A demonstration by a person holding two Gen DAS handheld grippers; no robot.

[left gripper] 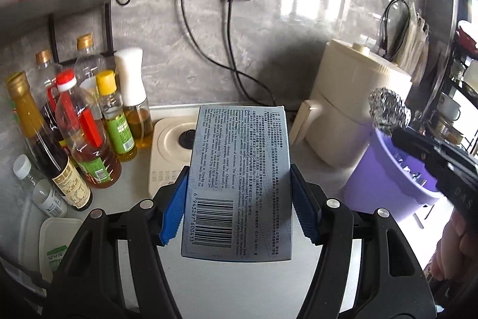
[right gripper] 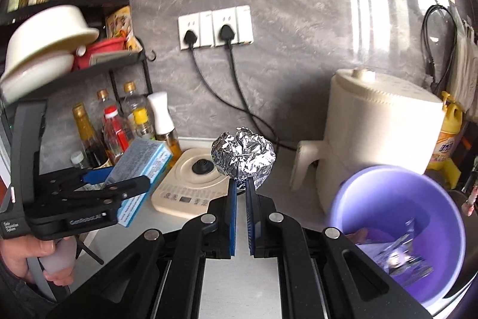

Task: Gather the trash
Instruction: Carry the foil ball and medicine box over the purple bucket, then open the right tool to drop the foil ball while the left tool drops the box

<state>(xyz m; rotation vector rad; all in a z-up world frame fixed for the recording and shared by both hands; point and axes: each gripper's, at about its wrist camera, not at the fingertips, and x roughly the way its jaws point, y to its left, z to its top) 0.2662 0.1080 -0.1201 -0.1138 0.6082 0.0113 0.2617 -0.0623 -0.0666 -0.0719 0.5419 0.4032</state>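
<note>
The box (left gripper: 239, 178) is clamped in the left gripper (left gripper: 239, 208); the foil ball (right gripper: 243, 159) is pinched in the right gripper (right gripper: 241, 190). Each should be centred above the purple bucket (right gripper: 352, 193) before release.

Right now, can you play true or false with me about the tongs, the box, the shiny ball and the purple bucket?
1. The left tongs are squeezing a blue box. True.
2. The right tongs are empty. False: they pinch a crumpled foil ball.
3. The purple bucket already has some trash inside. True: scraps lie at its bottom.
4. The foil ball is lying in the bucket. False: it is held up in the air, to the left of the bucket.
5. Both wall sockets have black plugs in them. True.
6. The box has a barcode printed on it. True.
</note>
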